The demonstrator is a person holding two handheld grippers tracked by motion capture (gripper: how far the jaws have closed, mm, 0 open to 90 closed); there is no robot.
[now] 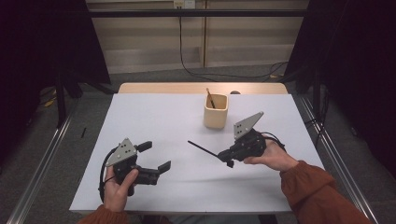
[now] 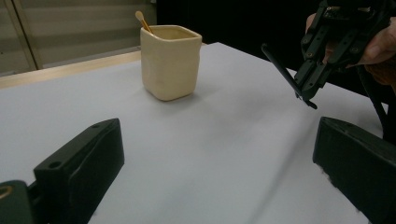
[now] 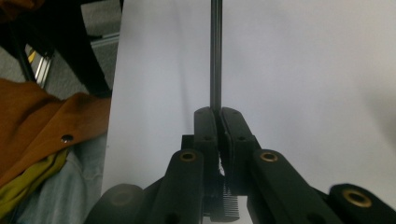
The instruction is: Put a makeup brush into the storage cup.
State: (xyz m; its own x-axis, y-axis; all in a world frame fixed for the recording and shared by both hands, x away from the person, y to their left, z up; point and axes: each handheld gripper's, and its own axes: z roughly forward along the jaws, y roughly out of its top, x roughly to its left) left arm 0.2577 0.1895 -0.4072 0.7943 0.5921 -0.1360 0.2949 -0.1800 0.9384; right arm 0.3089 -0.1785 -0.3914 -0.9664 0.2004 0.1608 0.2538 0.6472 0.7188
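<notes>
Two tongs are working over the white worktop (image 1: 154, 116). Right tongs (image 1: 228, 156) are clamping a thin black stick (image 1: 201, 148), holding it above the worktop near the cream cup (image 1: 215, 112). Left tongs (image 1: 155, 157) are standing wide, holding nothing.

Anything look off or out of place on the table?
Nothing stands out. The cream cup stands upright with a wooden stick leaning inside; nothing spilled. The right gripper is shut on a thin black stick; the left gripper is open.
</notes>
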